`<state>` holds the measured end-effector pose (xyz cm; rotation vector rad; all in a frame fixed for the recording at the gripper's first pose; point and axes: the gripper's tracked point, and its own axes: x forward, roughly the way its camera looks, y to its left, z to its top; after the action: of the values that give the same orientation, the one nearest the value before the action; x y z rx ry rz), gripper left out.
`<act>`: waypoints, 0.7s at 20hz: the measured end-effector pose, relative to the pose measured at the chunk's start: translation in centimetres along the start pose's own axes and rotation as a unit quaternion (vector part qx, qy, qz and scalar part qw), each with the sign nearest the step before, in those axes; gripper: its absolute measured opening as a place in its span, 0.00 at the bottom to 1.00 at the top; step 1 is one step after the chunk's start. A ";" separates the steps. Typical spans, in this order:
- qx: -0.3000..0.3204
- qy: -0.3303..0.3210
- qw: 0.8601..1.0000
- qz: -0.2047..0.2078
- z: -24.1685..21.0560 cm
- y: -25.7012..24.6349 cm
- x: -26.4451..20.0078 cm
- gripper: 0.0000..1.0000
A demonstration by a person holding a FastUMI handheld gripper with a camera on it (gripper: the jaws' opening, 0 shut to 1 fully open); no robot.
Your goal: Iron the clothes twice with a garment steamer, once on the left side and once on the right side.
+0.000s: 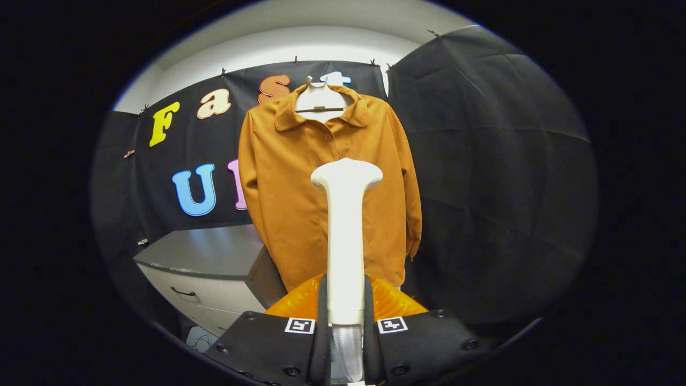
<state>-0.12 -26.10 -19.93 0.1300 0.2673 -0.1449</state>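
The garment steamer stands upright between the two fingers of the gripper. It is a white handle that rises from the fingers and ends in a wider, flat head at the top. Both fingers press on the lower part of the handle, one on each side, so the gripper is clamped on the steamer. Under the handle, between the fingers, a clear ribbed hose goes down. Each finger carries a small black-and-white square marker on its top face.

Behind the handle, close to the fingers, there is an orange translucent part, ribbed in its surface; what it belongs to cannot be told.

The clothes are one orange-brown shirt with a collar and long sleeves. It hangs on a white hanger beyond the steamer, in front of the black cloth wall. The head of the steamer is seen in front of the middle of the shirt, around the button line. If the head touches the fabric or is apart from it, the view does not show.

To the left of the shirt and lower, a grey cabinet stands against the wall. It has a drawer with a dark handle.
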 end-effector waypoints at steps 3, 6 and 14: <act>-0.009 -0.020 1.000 0.003 3.4 2.4 0.2 0.27; -0.004 -0.037 0.999 0.009 6.6 5.3 0.4 0.27; 0.000 -0.074 0.996 0.045 12.8 14.7 0.2 0.27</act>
<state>5.66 -13.55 -6.20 0.1313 0.1130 -0.0640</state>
